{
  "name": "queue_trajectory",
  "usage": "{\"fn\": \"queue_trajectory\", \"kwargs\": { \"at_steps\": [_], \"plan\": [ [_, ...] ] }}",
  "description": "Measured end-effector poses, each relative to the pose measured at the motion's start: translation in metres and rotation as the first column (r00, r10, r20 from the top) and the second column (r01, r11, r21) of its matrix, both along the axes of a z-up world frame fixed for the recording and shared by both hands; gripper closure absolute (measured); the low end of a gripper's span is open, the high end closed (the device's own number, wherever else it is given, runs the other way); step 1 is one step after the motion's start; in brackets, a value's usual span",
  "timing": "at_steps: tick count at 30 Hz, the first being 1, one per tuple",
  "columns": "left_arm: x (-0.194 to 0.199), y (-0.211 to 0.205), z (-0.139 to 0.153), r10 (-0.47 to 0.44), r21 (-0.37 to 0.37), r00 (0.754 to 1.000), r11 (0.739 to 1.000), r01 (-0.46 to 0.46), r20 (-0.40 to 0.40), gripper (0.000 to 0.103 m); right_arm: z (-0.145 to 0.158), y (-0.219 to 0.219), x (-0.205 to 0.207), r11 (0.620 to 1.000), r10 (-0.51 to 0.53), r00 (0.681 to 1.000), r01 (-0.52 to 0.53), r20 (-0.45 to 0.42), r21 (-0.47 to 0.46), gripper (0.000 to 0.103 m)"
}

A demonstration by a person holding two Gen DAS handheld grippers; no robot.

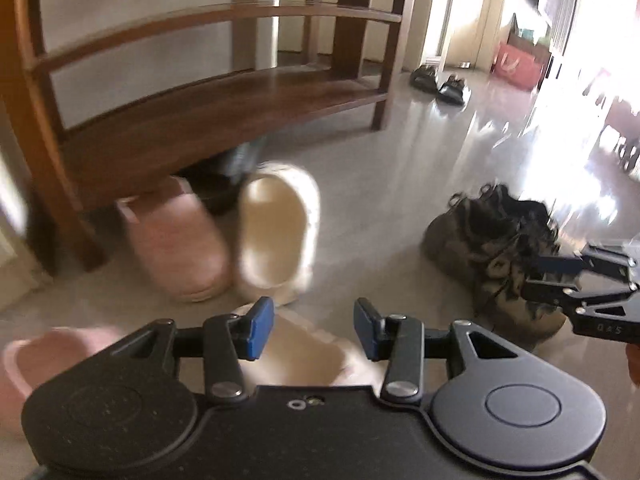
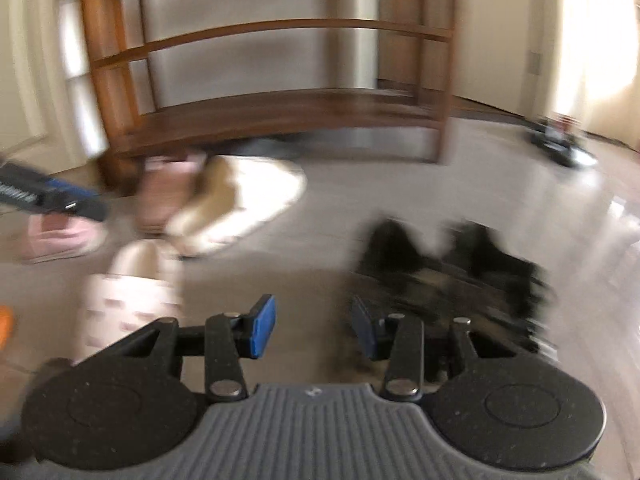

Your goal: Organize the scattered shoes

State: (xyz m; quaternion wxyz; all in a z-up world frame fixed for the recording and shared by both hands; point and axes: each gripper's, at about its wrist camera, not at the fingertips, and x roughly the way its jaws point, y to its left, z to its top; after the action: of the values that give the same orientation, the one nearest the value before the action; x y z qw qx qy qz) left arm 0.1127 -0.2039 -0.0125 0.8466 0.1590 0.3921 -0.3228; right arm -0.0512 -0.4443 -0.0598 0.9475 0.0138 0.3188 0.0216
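Both frames are blurred, so fine detail cannot be read. The shoes are seen scattered on the floor (image 1: 380,208) in front of a wooden shoe rack (image 1: 224,96), whose visible shelves carry nothing. A pink slipper (image 1: 176,244) and a cream slipper (image 1: 280,232) lie side by side just before the rack's lower shelf, their long axes running roughly away from the camera toward the rack; a second pink slipper (image 1: 44,360) and a second cream slipper (image 1: 304,352) lie nearer, the latter directly beneath the left gripper (image 1: 314,328), whose blue pads are held apart with nothing between them. A pair of dark boots (image 2: 452,276) is found to the right, just ahead of the right gripper (image 2: 314,332), which is likewise spread and empty, its right finger close to the boots. A dark pair of shoes (image 1: 438,82) stands well apart beyond the rack. The cream slipper is judged to be the nearer target for the left gripper, the boots for the right.
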Motion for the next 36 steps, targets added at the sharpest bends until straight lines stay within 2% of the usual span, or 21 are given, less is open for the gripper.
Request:
{"fn": "queue_trajectory", "kwargs": {
  "at_steps": [2, 4, 7, 9, 12, 14, 16, 19, 21, 26, 30, 34, 36],
  "plan": [
    [-0.007, 0.019, 0.010, -0.014, 0.059, 1.000, 0.998, 0.012, 0.027, 0.060, 0.007, 0.027, 0.008, 0.995, 0.090, 0.996, -0.089, -0.001, -0.034, 0.056],
    [-0.014, 0.046, 0.019, 0.013, 0.117, 0.998, 0.993, -0.021, 0.066, 0.060, 0.014, 0.052, 0.016, 0.983, 0.174, 0.985, -0.175, -0.009, -0.060, 0.056],
    [-0.017, 0.106, 0.018, 0.154, 0.126, 0.984, 0.978, -0.165, 0.094, 0.060, 0.027, 0.083, 0.026, 0.956, 0.279, 0.960, -0.281, -0.034, -0.079, 0.056],
    [-0.017, 0.145, 0.008, 0.261, 0.111, 0.961, 0.956, -0.270, 0.091, 0.060, 0.037, 0.102, 0.032, 0.934, 0.339, 0.939, -0.342, -0.046, -0.100, 0.056],
    [-0.012, 0.196, -0.013, 0.434, 0.029, 0.900, 0.900, -0.435, 0.043, 0.060, 0.046, 0.129, 0.043, 0.908, 0.394, 0.917, -0.399, -0.066, -0.126, 0.056],
    [-0.006, 0.212, -0.019, 0.475, -0.001, 0.880, 0.880, -0.475, 0.016, 0.060, 0.050, 0.148, 0.055, 0.898, 0.410, 0.908, -0.418, -0.085, -0.136, 0.056],
    [0.006, 0.225, -0.027, 0.510, -0.028, 0.860, 0.860, -0.509, 0.027, 0.060, 0.050, 0.165, 0.072, 0.904, 0.402, 0.909, -0.413, -0.112, -0.108, 0.056],
    [0.018, 0.230, -0.034, 0.526, -0.043, 0.850, 0.851, -0.524, 0.038, 0.060, 0.048, 0.184, 0.094, 0.923, 0.368, 0.918, -0.379, -0.149, -0.059, 0.056],
    [0.035, 0.225, -0.043, 0.540, -0.030, 0.838, 0.842, -0.539, 0.076, 0.060, 0.044, 0.197, 0.108, 0.935, 0.338, 0.926, -0.351, -0.170, -0.049, 0.056],
    [0.082, 0.205, -0.065, 0.546, 0.034, 0.819, 0.828, -0.559, 0.177, 0.060, 0.030, 0.223, 0.137, 0.947, 0.281, 0.935, -0.307, -0.214, -0.097, 0.056],
    [0.115, 0.194, -0.085, 0.553, 0.103, 0.815, 0.813, -0.573, 0.171, 0.060, 0.026, 0.225, 0.142, 0.964, 0.238, 0.945, -0.258, -0.223, -0.066, 0.054],
    [0.129, 0.195, -0.095, 0.600, 0.151, 0.793, 0.779, -0.609, 0.105, 0.059, 0.019, 0.220, 0.131, 0.975, 0.209, 0.948, -0.220, -0.238, -0.020, 0.052],
    [0.135, 0.195, -0.100, 0.623, 0.176, 0.779, 0.761, -0.625, 0.072, 0.070, 0.009, 0.218, 0.123, 0.977, 0.201, 0.942, -0.212, -0.268, -0.011, 0.052]
  ]
}}
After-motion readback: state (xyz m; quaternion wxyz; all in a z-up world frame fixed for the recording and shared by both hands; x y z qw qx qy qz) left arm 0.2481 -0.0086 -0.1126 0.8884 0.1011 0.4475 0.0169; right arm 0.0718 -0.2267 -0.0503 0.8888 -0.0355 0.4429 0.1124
